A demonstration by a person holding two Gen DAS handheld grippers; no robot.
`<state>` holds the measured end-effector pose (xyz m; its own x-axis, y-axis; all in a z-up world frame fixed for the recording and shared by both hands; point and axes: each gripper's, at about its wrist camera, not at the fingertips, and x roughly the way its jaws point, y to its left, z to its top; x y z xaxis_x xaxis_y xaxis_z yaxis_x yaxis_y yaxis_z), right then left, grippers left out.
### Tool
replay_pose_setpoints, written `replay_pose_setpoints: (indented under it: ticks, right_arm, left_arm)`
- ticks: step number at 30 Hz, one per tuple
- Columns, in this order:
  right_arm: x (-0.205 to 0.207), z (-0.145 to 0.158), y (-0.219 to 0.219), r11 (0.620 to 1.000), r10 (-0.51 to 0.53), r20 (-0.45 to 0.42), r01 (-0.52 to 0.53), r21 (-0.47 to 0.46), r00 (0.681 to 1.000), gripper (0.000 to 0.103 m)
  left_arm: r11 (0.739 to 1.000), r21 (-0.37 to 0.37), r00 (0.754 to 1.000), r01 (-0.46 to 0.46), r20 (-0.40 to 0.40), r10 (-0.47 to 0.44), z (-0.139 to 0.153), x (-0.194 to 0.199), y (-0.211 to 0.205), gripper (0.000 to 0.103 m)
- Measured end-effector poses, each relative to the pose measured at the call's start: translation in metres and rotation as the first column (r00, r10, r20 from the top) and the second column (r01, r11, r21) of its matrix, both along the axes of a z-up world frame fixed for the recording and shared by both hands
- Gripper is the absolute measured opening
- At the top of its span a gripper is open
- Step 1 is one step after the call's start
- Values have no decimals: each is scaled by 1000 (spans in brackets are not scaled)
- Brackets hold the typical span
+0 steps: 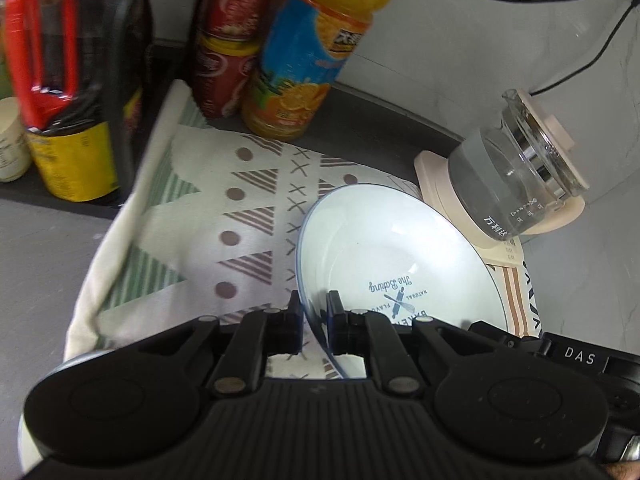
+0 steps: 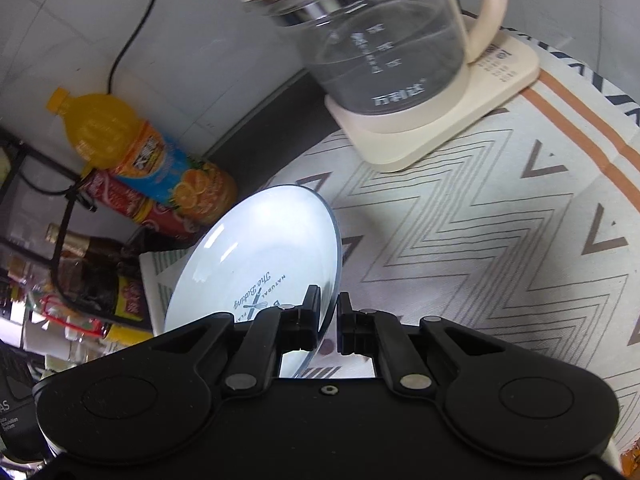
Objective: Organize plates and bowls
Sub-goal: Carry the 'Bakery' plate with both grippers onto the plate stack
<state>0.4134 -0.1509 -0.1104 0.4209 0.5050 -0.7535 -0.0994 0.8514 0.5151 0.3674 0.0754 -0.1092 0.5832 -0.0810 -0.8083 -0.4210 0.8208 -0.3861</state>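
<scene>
Grey countertop against a pale marbled wall, spread with a cream tablecloth [image 1: 256, 208] printed in taupe triangles, dots and crosses. Left wrist view first: left gripper [image 1: 314, 312] clamped tight on the near rim of a shallow white ceramic bowl with a thin blue edge and blue "The Baking" lettering [image 1: 384, 248], one finger inside the rim, the other outside. Bowl tilted, far edge toward a clear glass kettle on a cream base [image 1: 516, 184]; seemingly lifted off the cloth rather than resting flat, though contact underneath hidden by the gripper. Behind, crowded along the wall: an orange juice bottle with a blue label [image 1: 312, 52], a red snack canister [image 1: 232, 40] and a dark bottle with a red handle and yellow label [image 1: 60, 92]. Pinch at the rim probably chosen because the thin lip is the only part narrow enough for the short fingers. Right wrist view next: right gripper [image 2: 329, 312] likewise closed on the opposite rim of the same bowl [image 2: 260, 248], again one finger on each side of the lip. Two-sided hold likely meant to keep the wide, smooth dish level and stop it pivoting. Kettle [image 2: 384, 40] close ahead, juice bottle [image 2: 140, 152] off to the side; worth keeping the bowl clear of both.
</scene>
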Motion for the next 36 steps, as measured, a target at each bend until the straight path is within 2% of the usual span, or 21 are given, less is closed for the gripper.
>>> replay_pose_setpoints:
  ticks: [19, 36]
  right_arm:
    - [-51, 18, 29, 989, 148, 56, -149, 15, 987, 8]
    - [-107, 16, 51, 963, 270, 81, -270, -15, 959, 8]
  left_arm:
    - [993, 33, 993, -116, 34, 115, 21, -83, 16, 9]
    - [976, 39, 977, -214, 25, 213, 15, -157, 18, 9]
